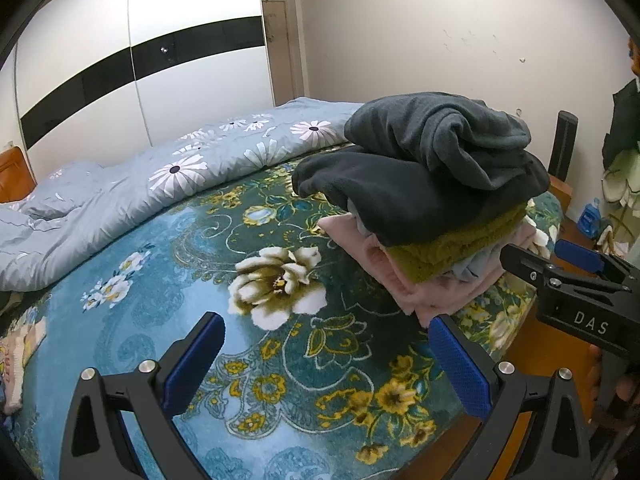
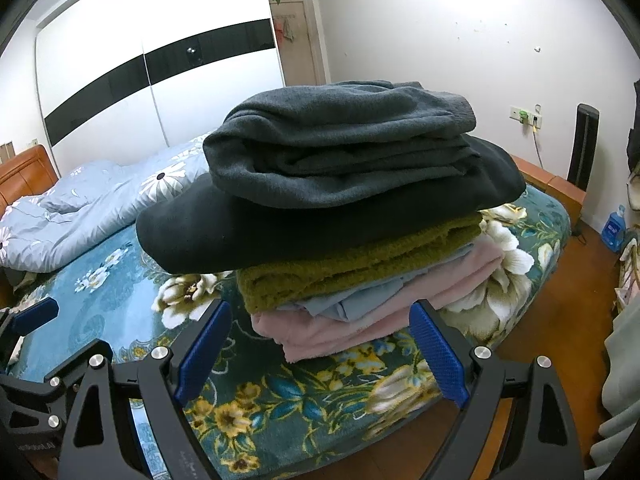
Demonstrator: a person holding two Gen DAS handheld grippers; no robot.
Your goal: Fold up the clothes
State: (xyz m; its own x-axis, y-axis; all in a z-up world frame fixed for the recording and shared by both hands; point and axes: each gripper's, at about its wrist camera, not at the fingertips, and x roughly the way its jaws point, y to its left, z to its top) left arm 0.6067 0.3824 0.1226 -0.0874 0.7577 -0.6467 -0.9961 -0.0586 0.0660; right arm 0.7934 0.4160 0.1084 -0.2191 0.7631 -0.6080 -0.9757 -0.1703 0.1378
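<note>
I've got both tongs released, nothing gripped. Left gripper (image 1: 324, 344) hovers over the floral bedspread (image 1: 168, 280); the folded clothes stack (image 1: 432, 200) sits ahead-right of it. Right gripper (image 2: 320, 332) faces the stack directly, pink bottom layer (image 2: 340, 328) just beyond its tips.

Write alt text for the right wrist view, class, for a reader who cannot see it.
A stack of folded clothes sits on a floral bedspread: two dark grey garments on top, then olive, pale blue and pink layers. The right tongs hang open just before it, empty. A rumpled blue duvet lies behind.
</note>
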